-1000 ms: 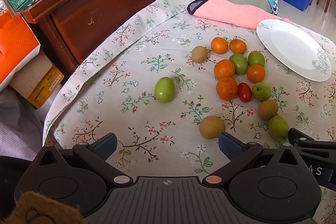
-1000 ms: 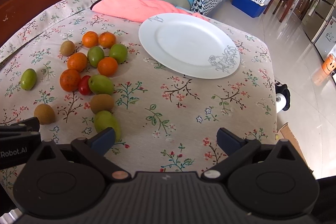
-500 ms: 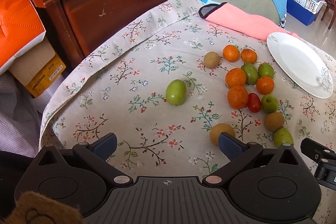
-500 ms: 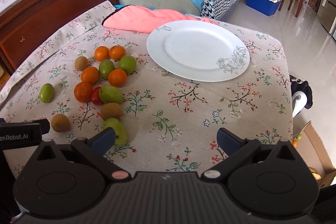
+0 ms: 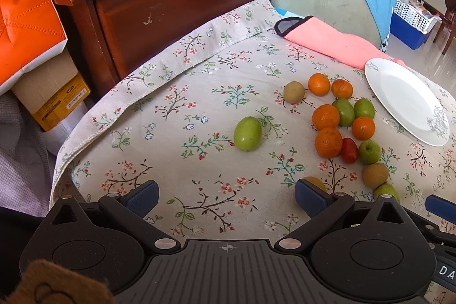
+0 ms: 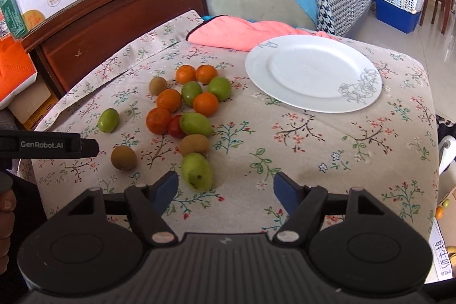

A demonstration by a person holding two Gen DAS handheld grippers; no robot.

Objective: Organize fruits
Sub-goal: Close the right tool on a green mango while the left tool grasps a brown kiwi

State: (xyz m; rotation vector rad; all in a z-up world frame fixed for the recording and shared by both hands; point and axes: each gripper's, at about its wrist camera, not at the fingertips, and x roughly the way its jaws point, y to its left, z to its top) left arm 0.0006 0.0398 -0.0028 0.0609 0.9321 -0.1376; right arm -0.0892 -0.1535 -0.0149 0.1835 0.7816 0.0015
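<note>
A cluster of oranges (image 6: 168,100), green fruits (image 6: 196,124), kiwis (image 6: 194,144) and one red fruit (image 6: 175,127) lies on the floral cloth (image 6: 327,150) beside an empty white plate (image 6: 313,76); a lone green fruit (image 5: 247,133) sits apart to the left. Both tongs, the left gripper (image 5: 226,197) and right gripper (image 6: 225,190), hang released and empty. Since a second ago both have drawn back and risen, the right one's jaws narrower, a kiwi (image 5: 315,182) now half hidden behind the left gripper's right finger.

Fruit cluster (image 6: 188,104) lies left of the plate (image 6: 313,101); a cloth (image 6: 242,33) seemingly behind.
</note>
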